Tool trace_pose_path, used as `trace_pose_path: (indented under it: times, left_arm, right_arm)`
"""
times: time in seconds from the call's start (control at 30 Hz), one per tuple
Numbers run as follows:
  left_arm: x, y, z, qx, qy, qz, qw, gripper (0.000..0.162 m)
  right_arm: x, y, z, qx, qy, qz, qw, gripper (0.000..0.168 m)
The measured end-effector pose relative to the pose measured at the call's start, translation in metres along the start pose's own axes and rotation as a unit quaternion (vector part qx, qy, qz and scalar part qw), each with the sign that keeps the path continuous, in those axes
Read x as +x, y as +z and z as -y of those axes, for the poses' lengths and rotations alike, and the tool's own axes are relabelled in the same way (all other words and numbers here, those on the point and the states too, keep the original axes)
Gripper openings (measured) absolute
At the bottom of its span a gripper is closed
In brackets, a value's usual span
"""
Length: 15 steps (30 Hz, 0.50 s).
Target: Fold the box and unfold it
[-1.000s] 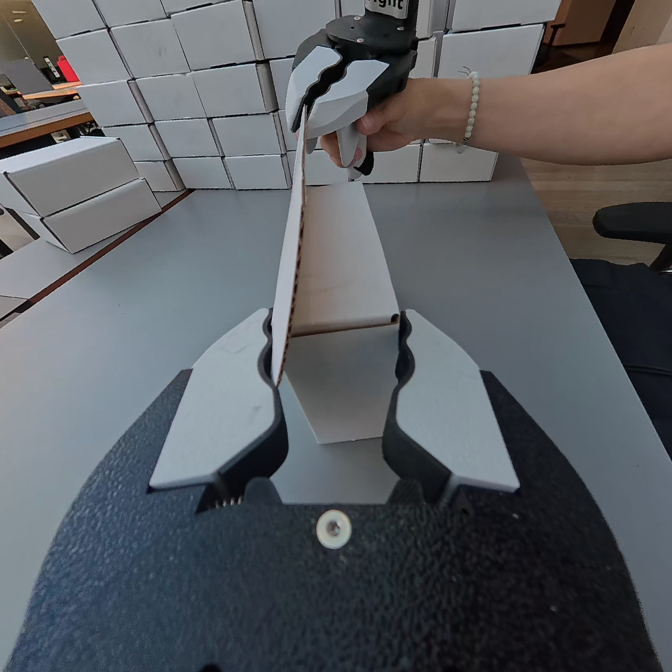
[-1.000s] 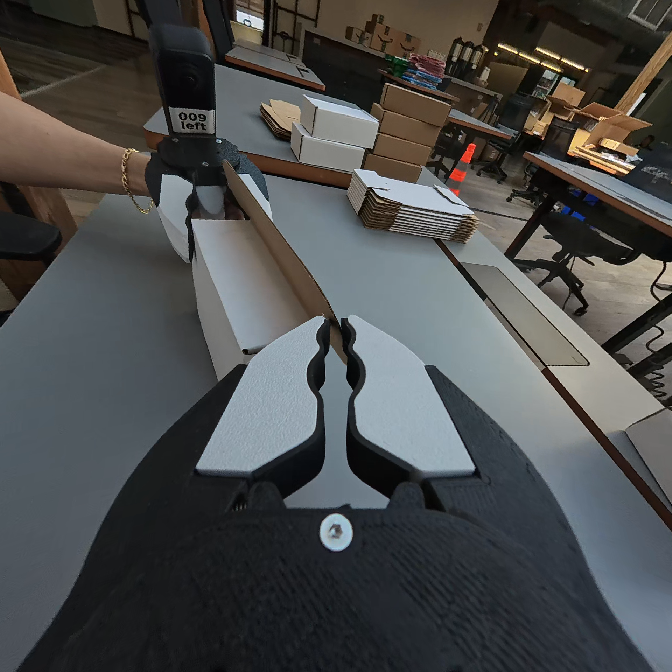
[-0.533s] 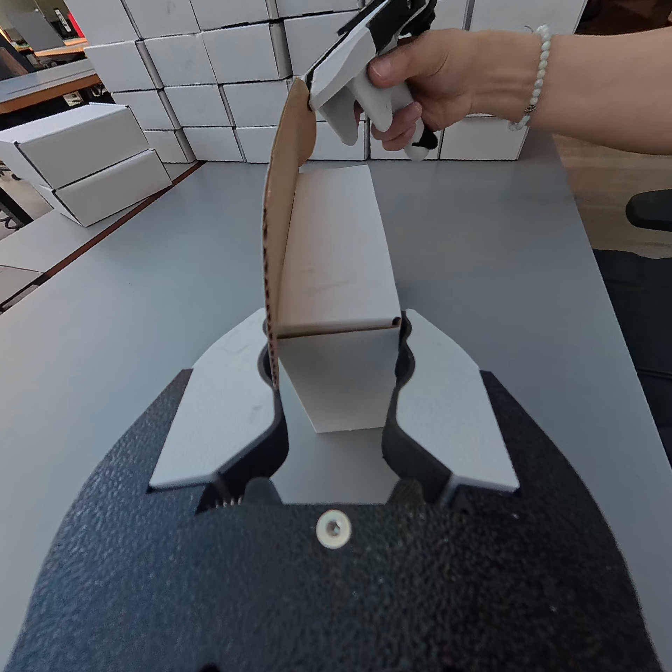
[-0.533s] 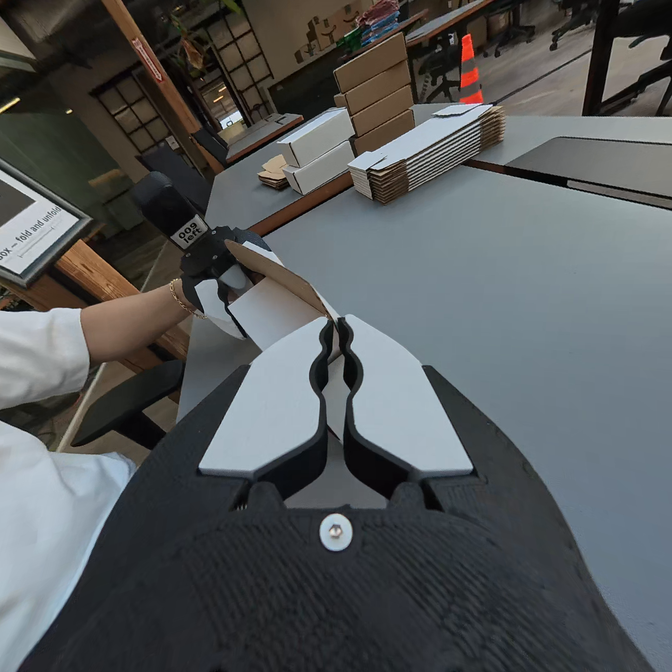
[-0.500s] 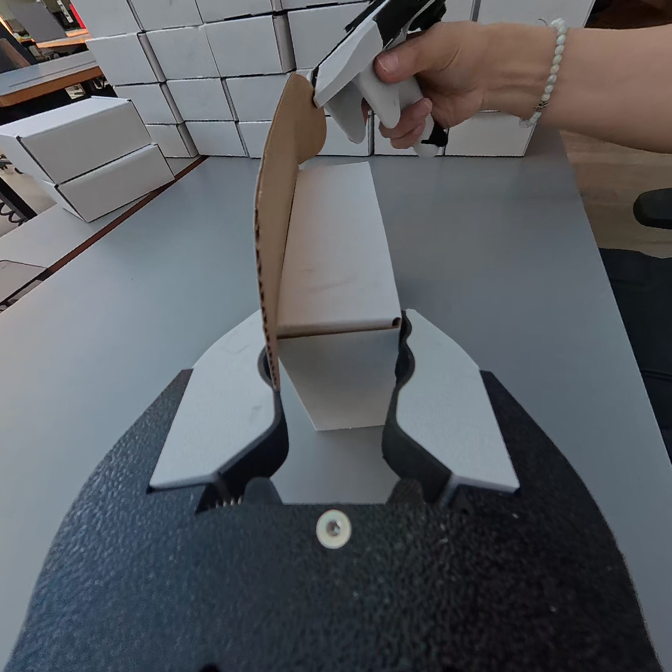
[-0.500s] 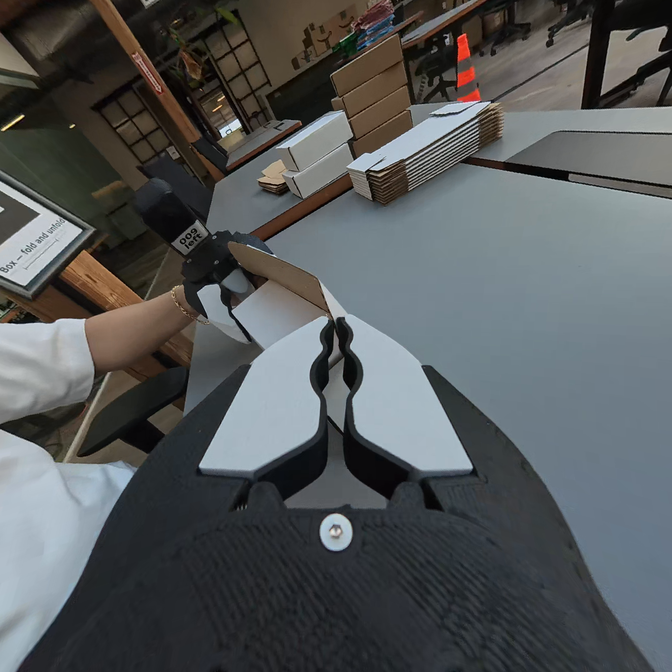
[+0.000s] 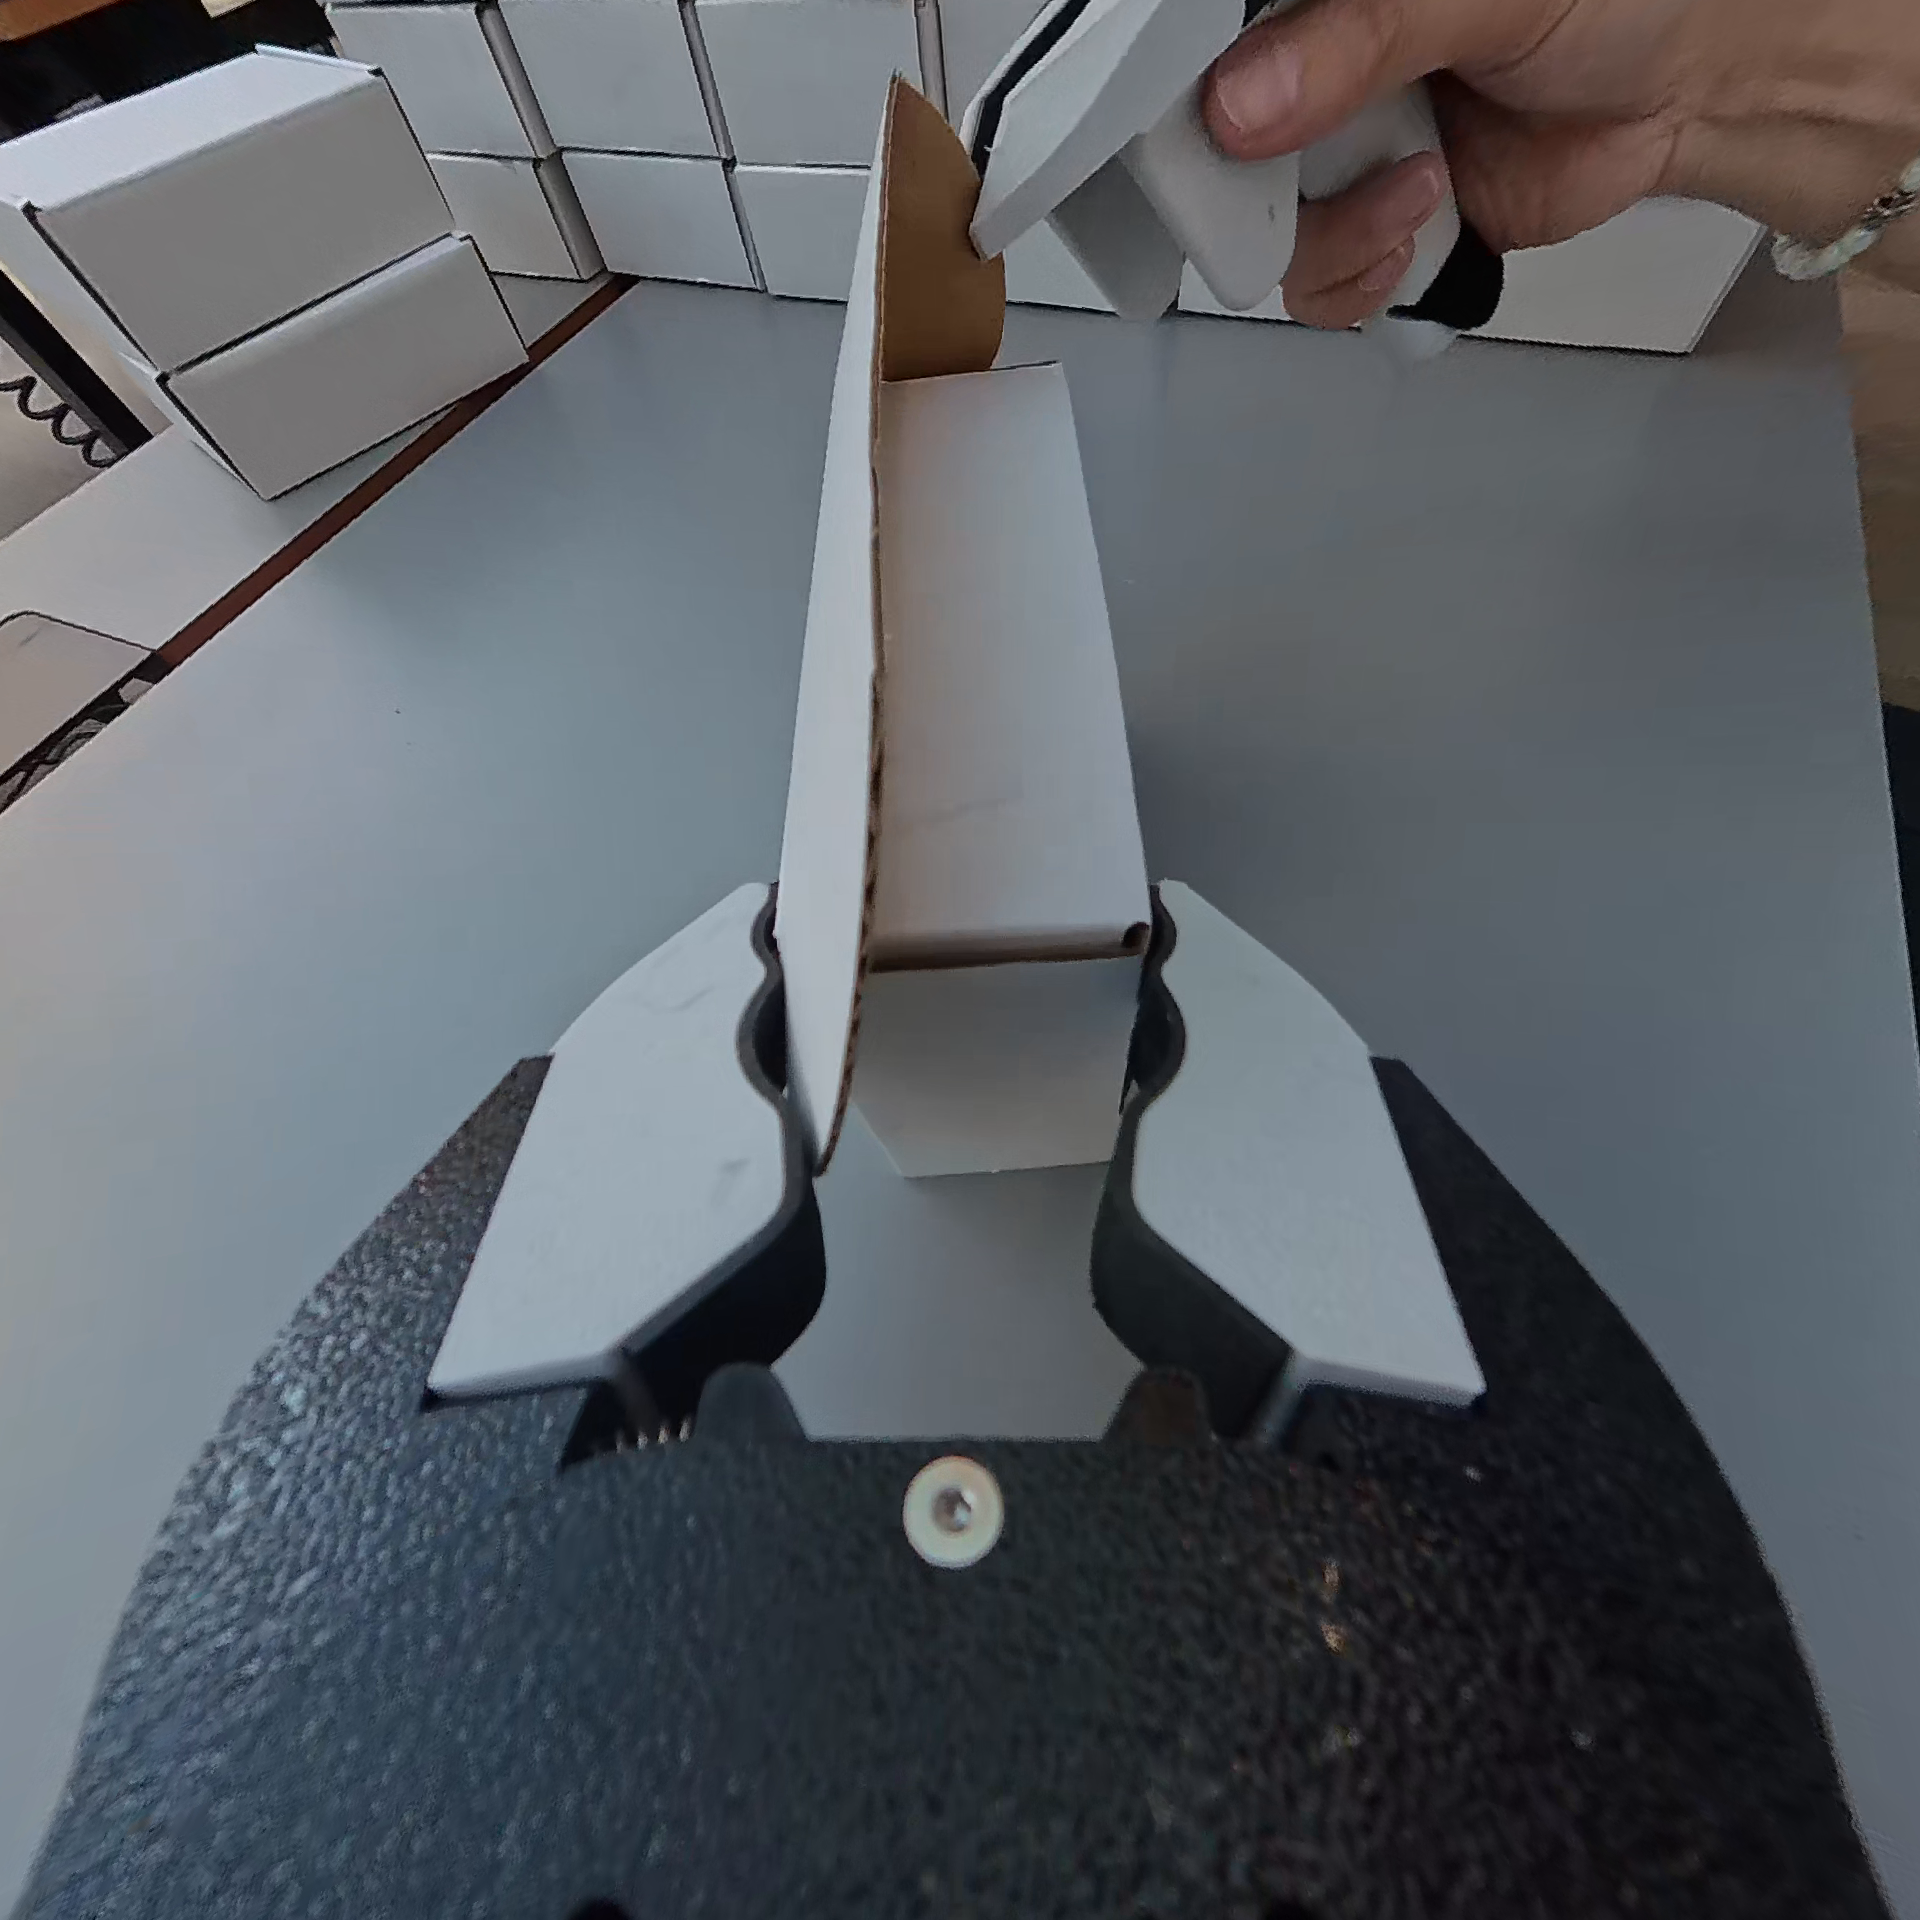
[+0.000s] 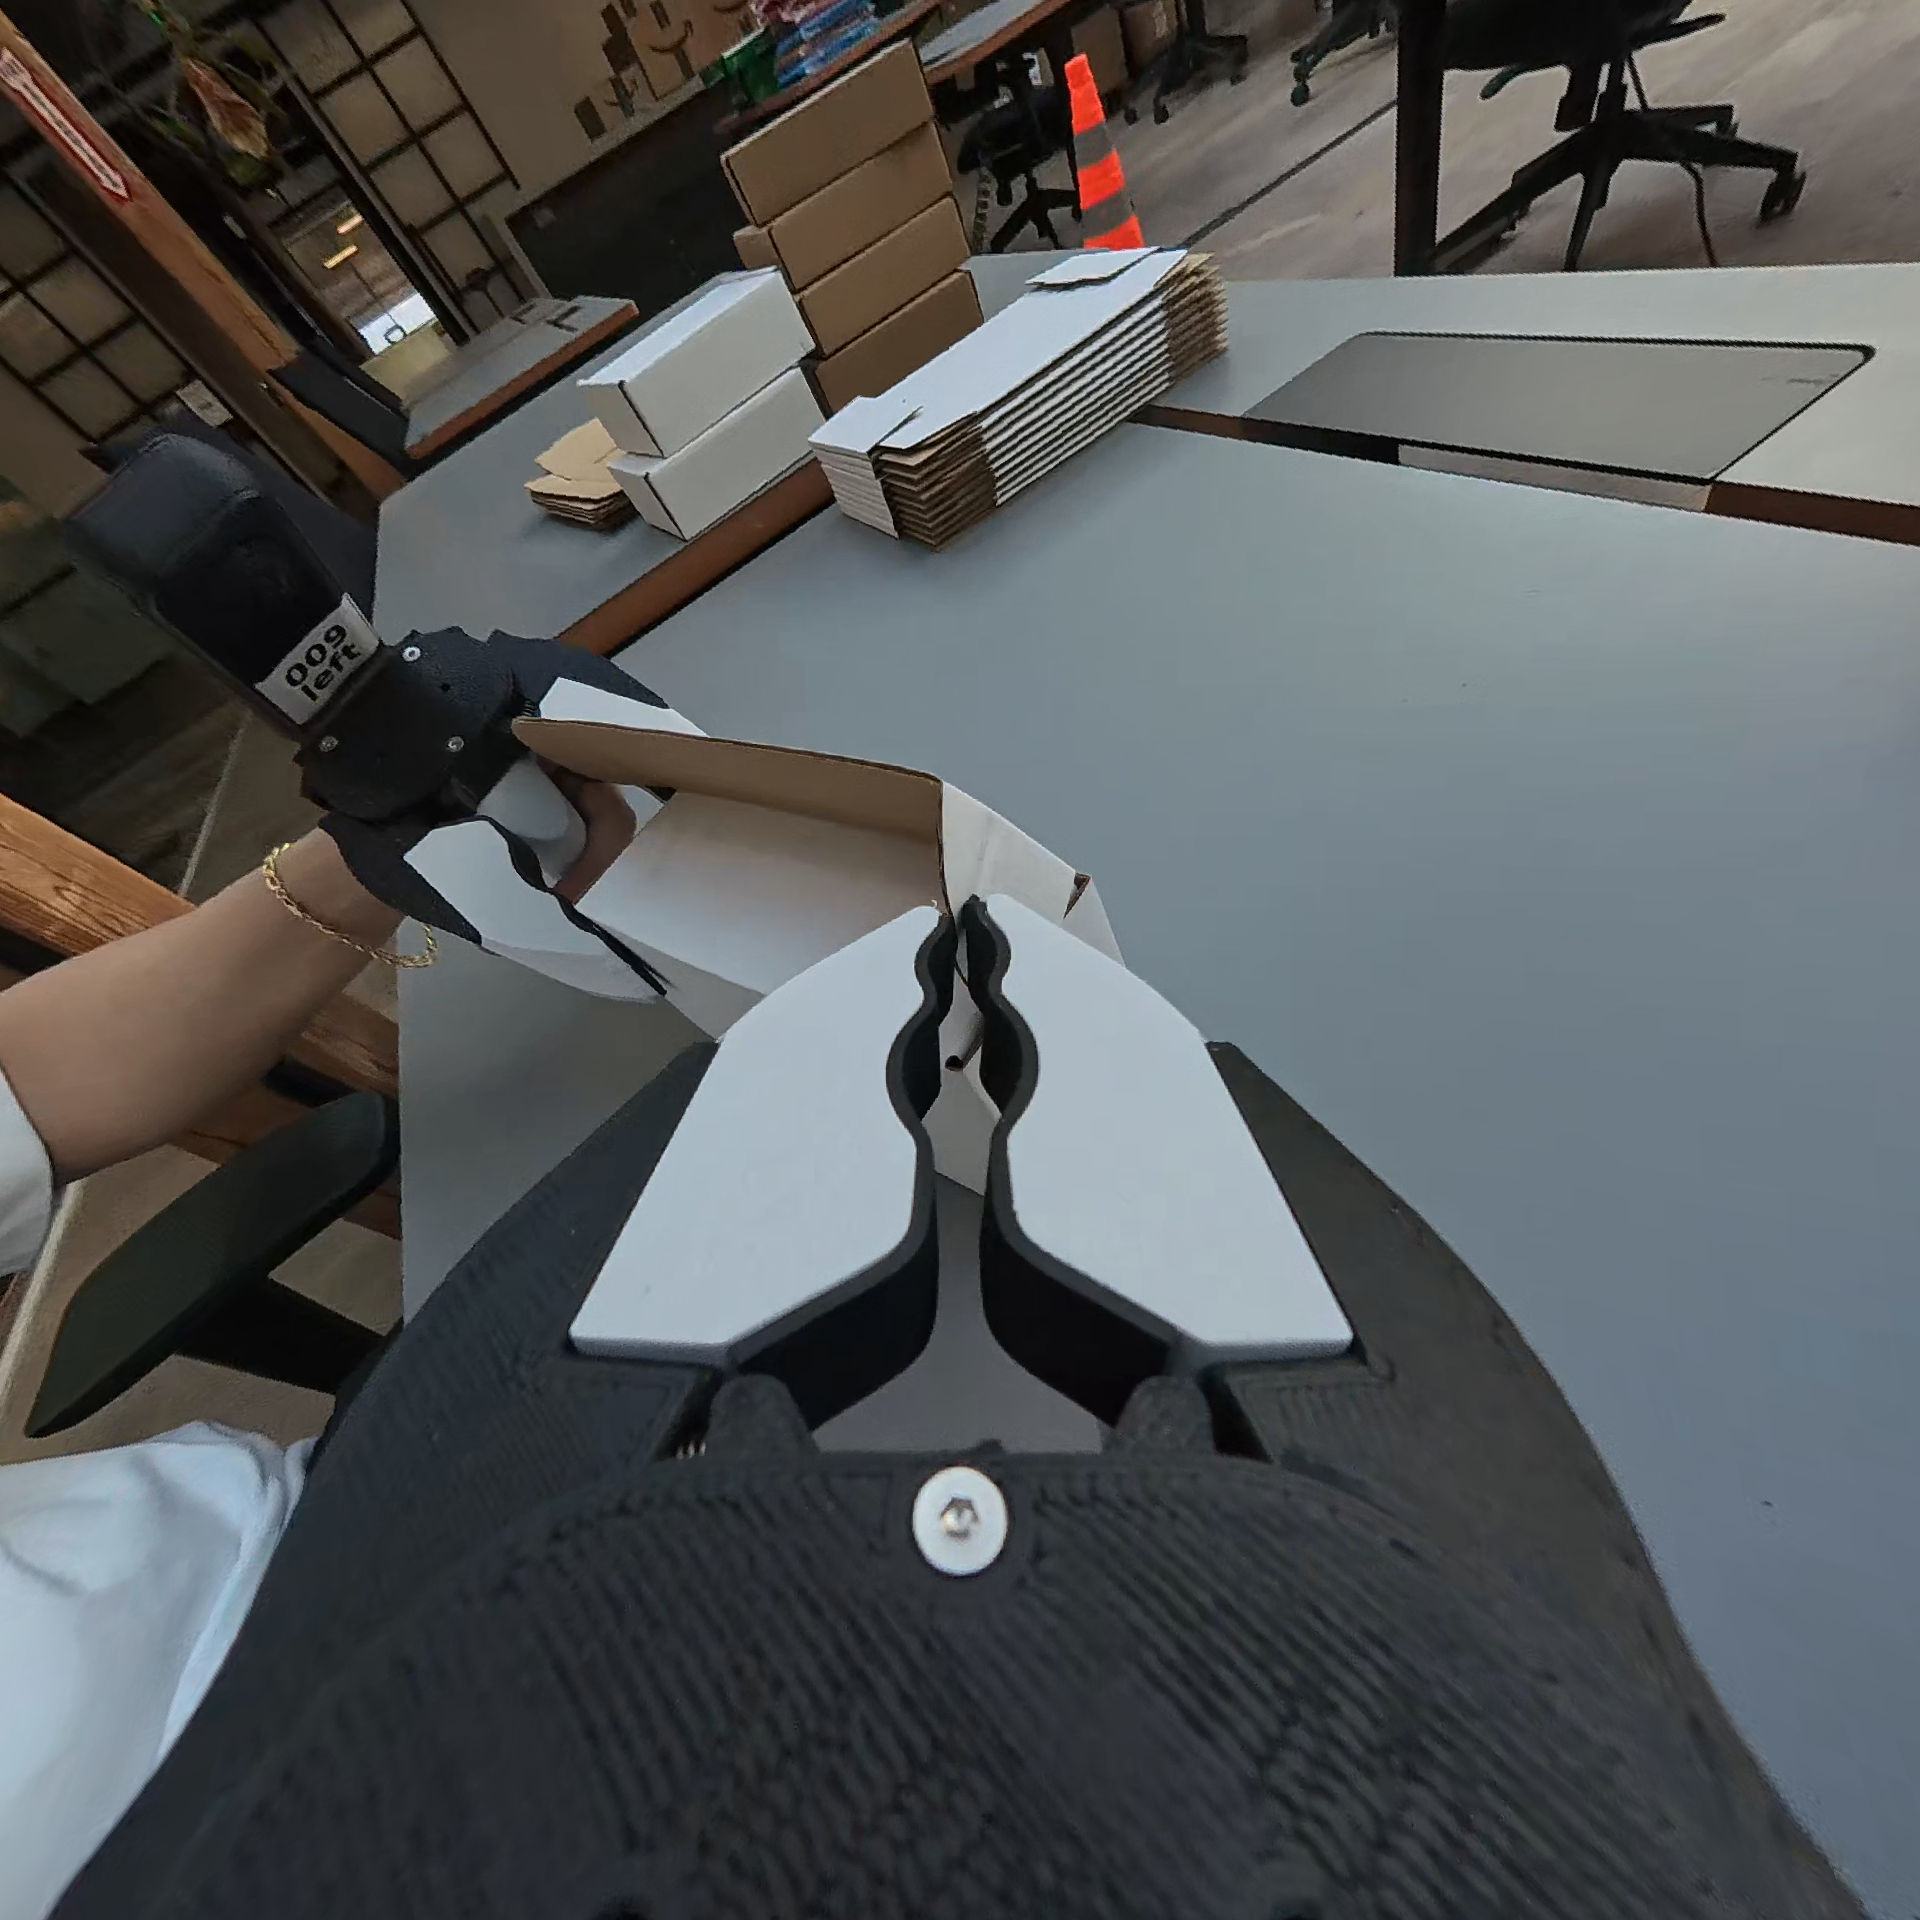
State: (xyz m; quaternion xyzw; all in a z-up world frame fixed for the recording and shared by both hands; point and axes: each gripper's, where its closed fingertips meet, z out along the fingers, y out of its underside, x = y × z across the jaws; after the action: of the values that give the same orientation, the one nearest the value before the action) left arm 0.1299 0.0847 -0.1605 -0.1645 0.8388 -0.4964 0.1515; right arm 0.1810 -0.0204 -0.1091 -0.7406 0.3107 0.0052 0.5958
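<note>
Jaws of the left gripper [image 7: 961, 1023] straddle the long white cardboard box [image 7: 997, 665] endwise, while the right gripper [image 8: 958, 914] is clamped on its far flap [image 8: 1023, 862].

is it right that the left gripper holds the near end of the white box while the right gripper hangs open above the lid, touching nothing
Not quite. The right gripper is not open: the right wrist view shows it shut on the lid. The left gripper does hold the near end of the white box.

right tool [image 8: 961, 914] pinches the box [image 8: 790, 883] lid flap; left tool [image 8: 540, 821] grips its far end.
</note>
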Motion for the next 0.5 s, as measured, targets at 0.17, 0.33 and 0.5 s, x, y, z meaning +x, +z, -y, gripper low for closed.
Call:
trace_pose_path:
  times: [0.17,0.33,0.5]
  left_arm:
    - [0.0,-0.001,-0.001,-0.009,-0.001,-0.001,1.0,0.064]
    - [0.0,0.0,-0.001,-0.018,-0.001,-0.001,1.0,0.064]
    - [0.0,0.003,0.0,-0.024,-0.001,-0.001,1.0,0.063]
  right_arm:
    - [-0.004,0.0,0.006,0.039,0.083,0.043,0.995,0.003]
    - [-0.002,0.001,0.007,0.034,0.111,0.037,0.993,0.003]
    - [0.0,0.002,0.01,0.042,0.127,0.038,0.99,0.003]
